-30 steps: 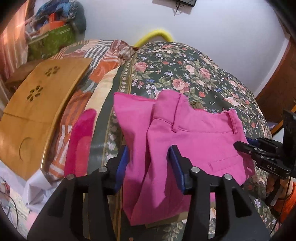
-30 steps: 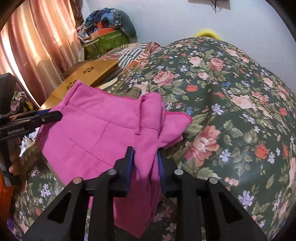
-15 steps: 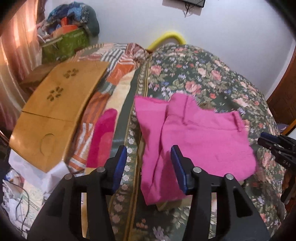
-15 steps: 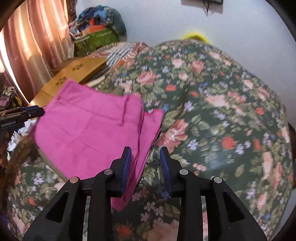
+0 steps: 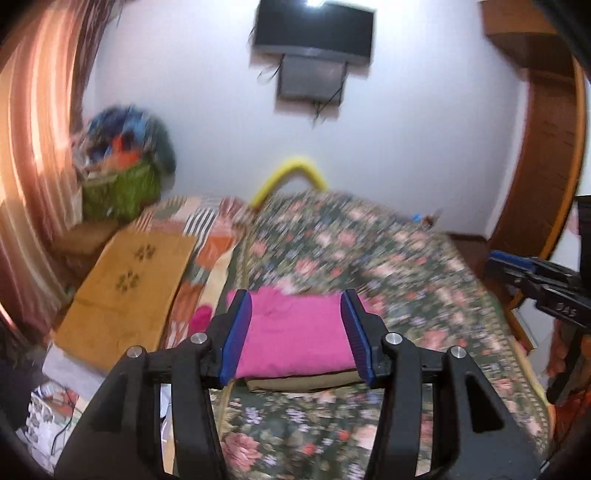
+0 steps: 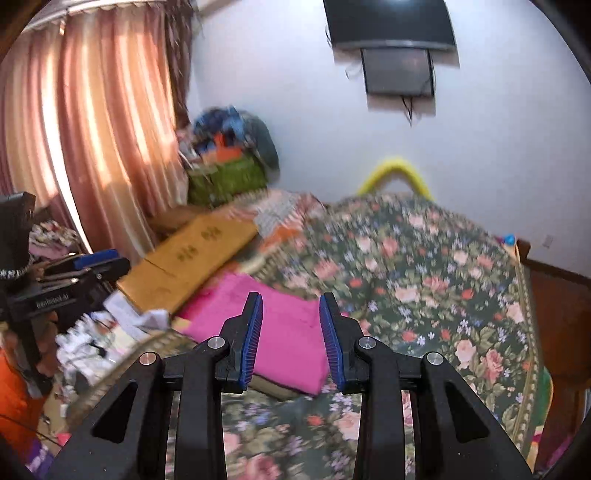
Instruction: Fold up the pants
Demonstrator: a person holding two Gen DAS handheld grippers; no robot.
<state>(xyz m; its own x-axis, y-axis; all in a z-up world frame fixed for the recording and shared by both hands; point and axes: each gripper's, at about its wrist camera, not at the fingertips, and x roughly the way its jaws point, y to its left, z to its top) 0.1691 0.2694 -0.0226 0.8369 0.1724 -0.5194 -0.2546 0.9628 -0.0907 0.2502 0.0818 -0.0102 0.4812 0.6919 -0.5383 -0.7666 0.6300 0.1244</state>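
Observation:
The pink pants [image 5: 295, 332] lie folded into a flat rectangle on the floral bedspread [image 5: 388, 266], on top of a tan folded cloth [image 5: 295, 384]. My left gripper [image 5: 297, 336] hangs well above and in front of them, its blue pads [image 5: 236, 336] apart with nothing between them. In the right wrist view the pink pants [image 6: 288, 332] show from the other side, and my right gripper [image 6: 291, 338] is likewise raised and open with only air between its fingers. Each gripper appears at the edge of the other's view: right gripper [image 5: 535, 280], left gripper [image 6: 85, 266].
A wooden lap board [image 5: 125, 291] lies on a striped blanket at the bed's left. A green bag piled with clothes [image 5: 118, 184] stands by the curtain [image 6: 85, 129]. A television [image 5: 314, 29] hangs on the wall. Papers clutter the floor [image 6: 110, 332].
Both grippers let go of the pink pants, then rose and pulled back from the bed. The pants now lie flat and folded, and more of the wall has come into view.

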